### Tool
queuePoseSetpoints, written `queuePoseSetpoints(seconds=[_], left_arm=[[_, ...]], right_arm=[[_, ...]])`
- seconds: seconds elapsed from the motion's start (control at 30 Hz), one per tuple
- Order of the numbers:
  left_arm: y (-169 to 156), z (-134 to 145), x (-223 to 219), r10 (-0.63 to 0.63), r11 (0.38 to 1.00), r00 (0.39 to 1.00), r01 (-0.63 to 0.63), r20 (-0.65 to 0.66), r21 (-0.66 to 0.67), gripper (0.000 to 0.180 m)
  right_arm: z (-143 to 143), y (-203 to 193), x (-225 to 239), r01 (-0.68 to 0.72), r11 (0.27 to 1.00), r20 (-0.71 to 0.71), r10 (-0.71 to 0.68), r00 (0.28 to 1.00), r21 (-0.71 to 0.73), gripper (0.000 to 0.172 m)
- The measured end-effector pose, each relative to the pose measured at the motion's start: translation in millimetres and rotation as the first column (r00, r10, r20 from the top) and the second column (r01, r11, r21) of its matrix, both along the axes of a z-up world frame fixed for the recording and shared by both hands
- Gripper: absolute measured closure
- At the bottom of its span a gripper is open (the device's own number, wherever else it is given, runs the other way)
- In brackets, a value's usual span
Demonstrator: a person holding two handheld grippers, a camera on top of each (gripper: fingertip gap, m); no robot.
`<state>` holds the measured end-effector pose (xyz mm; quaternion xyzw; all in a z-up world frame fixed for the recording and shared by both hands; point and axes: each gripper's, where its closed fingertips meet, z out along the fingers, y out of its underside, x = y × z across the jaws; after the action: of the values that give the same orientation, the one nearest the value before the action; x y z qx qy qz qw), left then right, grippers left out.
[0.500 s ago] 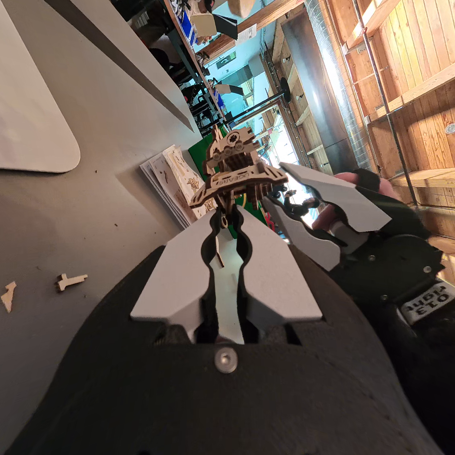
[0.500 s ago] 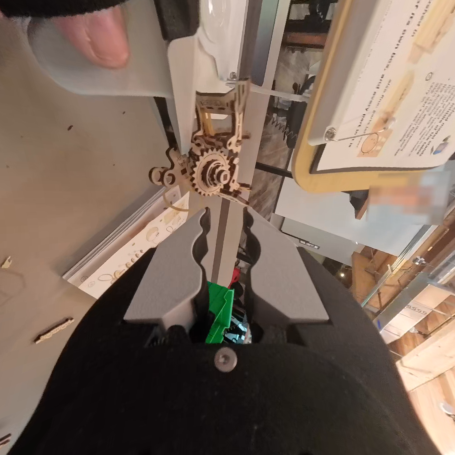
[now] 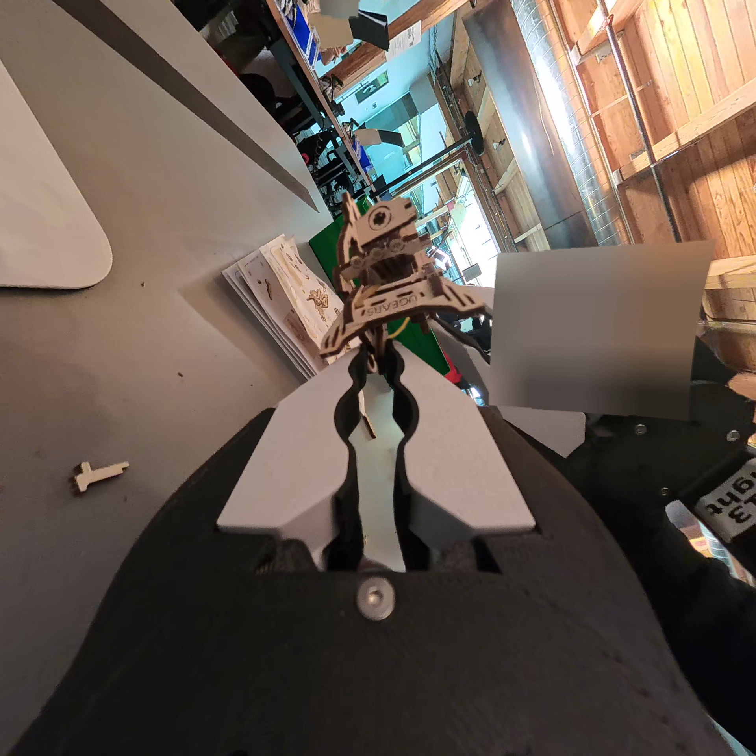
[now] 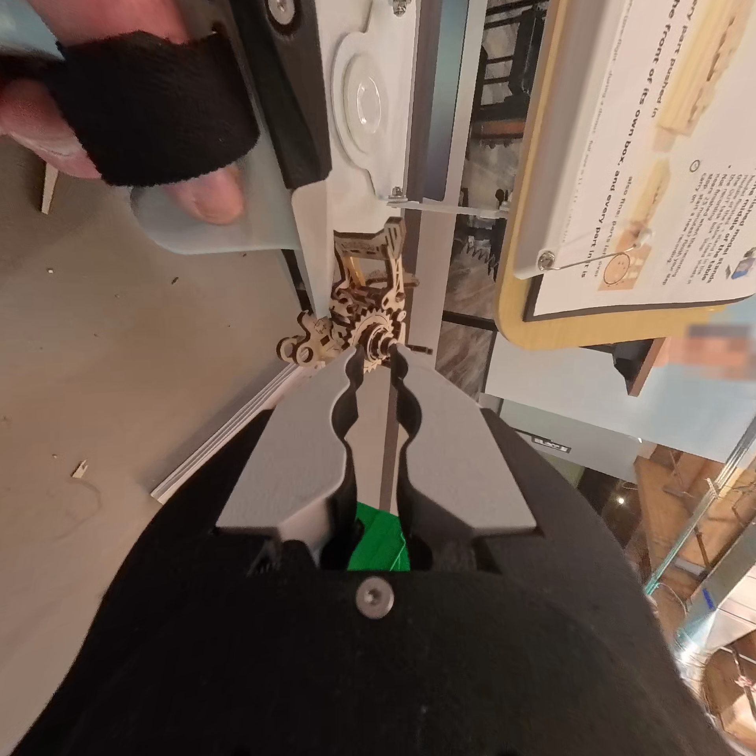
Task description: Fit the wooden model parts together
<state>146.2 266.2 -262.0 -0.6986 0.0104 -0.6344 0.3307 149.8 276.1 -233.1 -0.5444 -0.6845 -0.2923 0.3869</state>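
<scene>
Holding the small, light, thin wooden model up above the counter, left hand-held gripper pinching its bottom tab, right hand-held gripper squeezing its gear hub, staying gentle since easily snapping.

My left gripper is pinching a wooden model of thin pale plywood with dark, burnt-looking cut edges; its fingers are looking like matt grey plastic, faintly grainy, set in a rough black body with a shiny metal screw at 6 o'clock. My right gripper is closing matching matt fingers on the model's toothed gear. The table is showing a dull grey, smooth surface, and at 9 o'clock a pale wooden offcut is lying on it. The paper booklets are looking slightly glossy. A black cloth strap is wrapping a finger at 11 o'clock.
</scene>
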Motion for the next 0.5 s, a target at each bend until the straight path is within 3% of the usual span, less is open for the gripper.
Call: queuePoseSetpoints(seconds=[0.23, 0.5], left_arm=[[0, 0, 0, 0.000, 1.000, 1.000, 0.000, 0.015, 0.002, 0.174], [-6, 4, 7, -0.030, 0.999, 1.000, 0.030, 0.006, 0.039, 0.174]], right_arm=[[3, -6, 2, 0.011, 1.000, -0.050, -0.011, 0.999, -0.005, 0.151], [4, -14, 3, 0.021, 1.000, -0.121, -0.020, 0.992, 0.001, 0.152]])
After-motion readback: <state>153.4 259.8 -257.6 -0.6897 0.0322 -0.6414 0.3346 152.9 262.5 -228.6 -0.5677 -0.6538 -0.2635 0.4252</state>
